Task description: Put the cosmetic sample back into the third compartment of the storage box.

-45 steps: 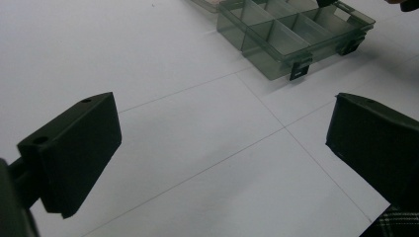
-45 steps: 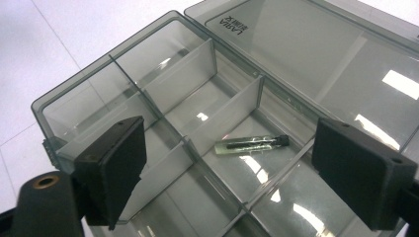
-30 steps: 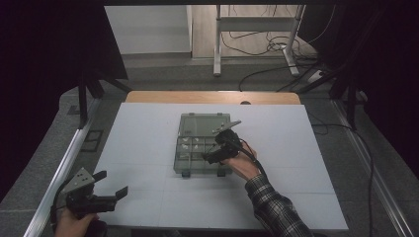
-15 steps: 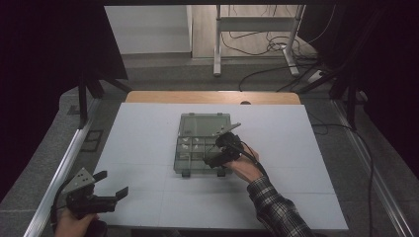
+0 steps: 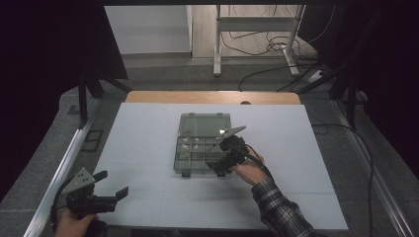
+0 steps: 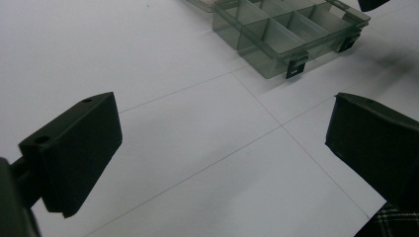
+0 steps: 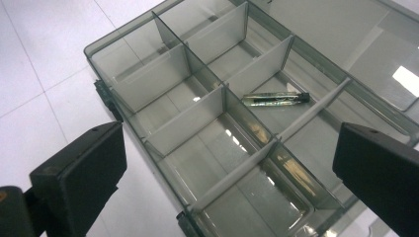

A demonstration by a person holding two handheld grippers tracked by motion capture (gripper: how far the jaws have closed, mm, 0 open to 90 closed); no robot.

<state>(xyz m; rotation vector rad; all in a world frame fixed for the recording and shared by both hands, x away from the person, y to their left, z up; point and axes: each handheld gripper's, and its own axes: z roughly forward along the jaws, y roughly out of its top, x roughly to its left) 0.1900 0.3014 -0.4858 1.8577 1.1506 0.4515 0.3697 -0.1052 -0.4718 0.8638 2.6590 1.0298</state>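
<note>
We see a clear divided box (image 5: 201, 143) lying open in the middle of the white table (image 5: 148, 123), with a small vial (image 7: 275, 98) in one compartment. The right gripper (image 5: 223, 159) hovers over the box's near right corner, jaws wide apart and empty. The left gripper (image 5: 106, 190) sits at the table's near left corner, also spread and empty.

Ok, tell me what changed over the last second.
Barely anything: the right gripper hovers over the near right end of the clear grey plastic compartment box, jaws open, shifted only slightly. The left gripper stayed open near the white table's front left corner; box unmoved.
</note>
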